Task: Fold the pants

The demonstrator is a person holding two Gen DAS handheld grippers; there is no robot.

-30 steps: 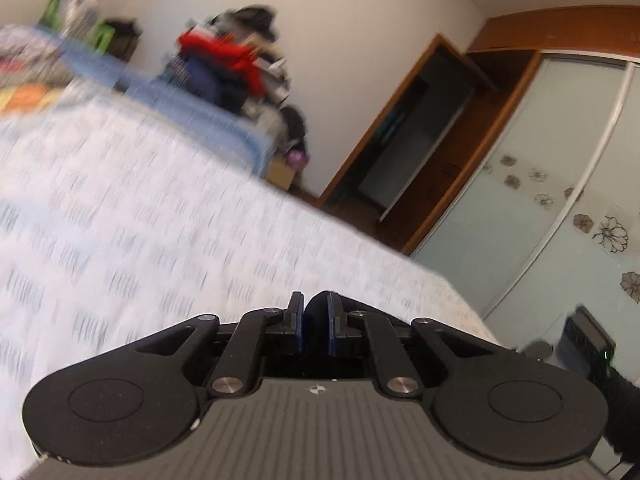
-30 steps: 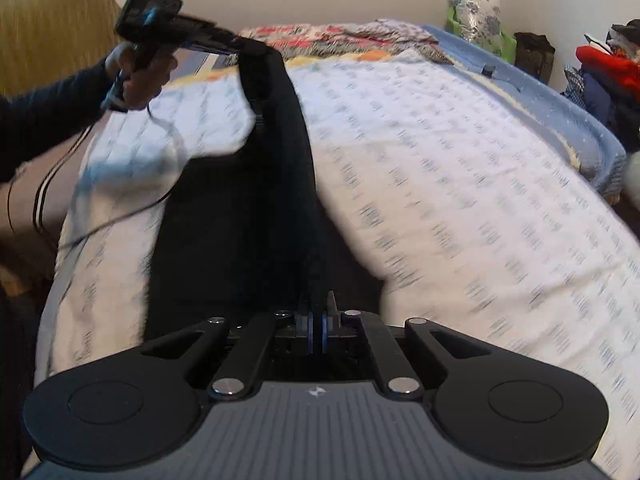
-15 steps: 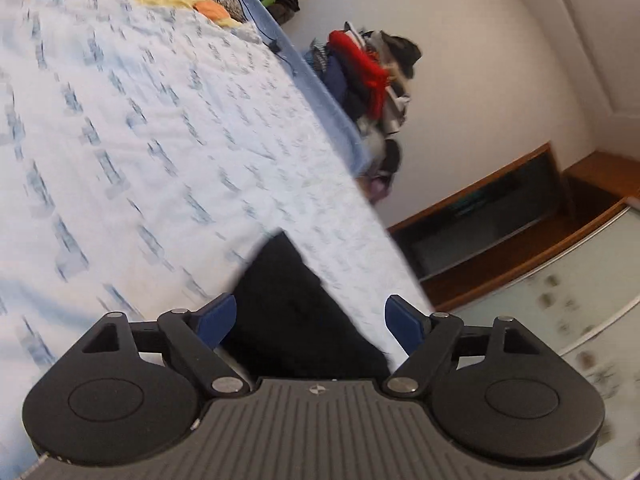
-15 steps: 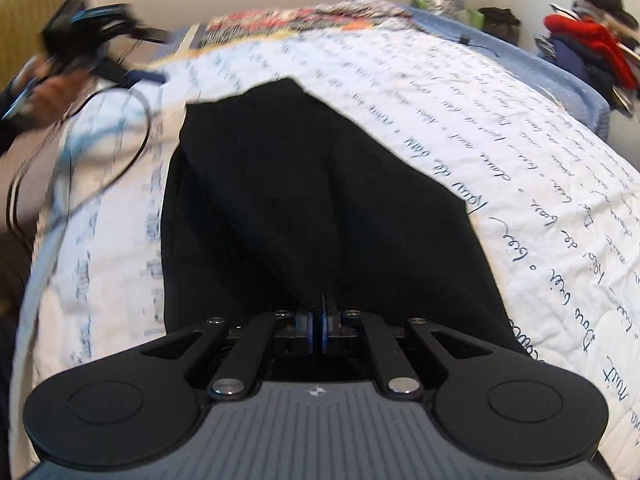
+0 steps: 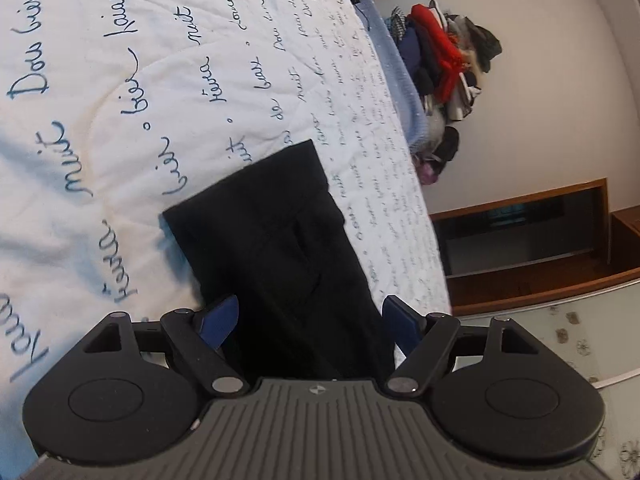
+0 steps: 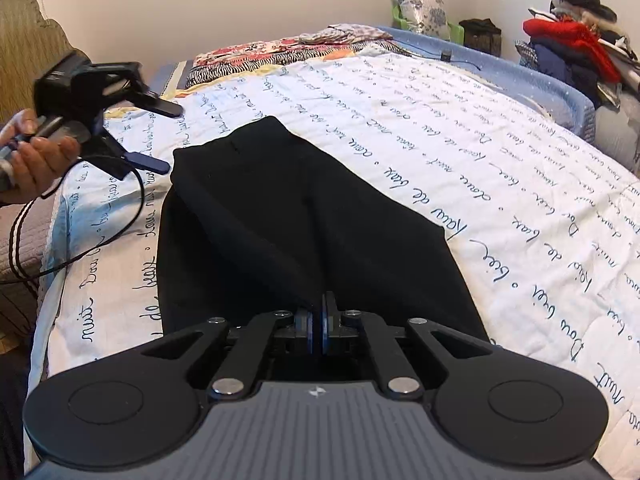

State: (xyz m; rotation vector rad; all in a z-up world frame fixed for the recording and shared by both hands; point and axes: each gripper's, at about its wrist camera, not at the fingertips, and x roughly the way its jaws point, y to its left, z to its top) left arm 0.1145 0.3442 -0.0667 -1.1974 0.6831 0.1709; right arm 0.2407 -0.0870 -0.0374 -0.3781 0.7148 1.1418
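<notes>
Our left gripper [image 5: 310, 322] gapes empty; our right gripper [image 6: 319, 320] pinches the pants [image 6: 304, 216], lying folded lengthwise on the bed [image 6: 500, 168]. Soft, limp cloth: we judge hem corners the best hold.

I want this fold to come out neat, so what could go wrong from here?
1. The right tongs are shut on the near end of the black pants; a pull could drag the folded layer askew.
2. The left tongs, just opened, hang empty beside the far corner, so that end lies free and may slide.
3. The left tongs' cable trails across the bedspread and could snag the cloth.
</notes>
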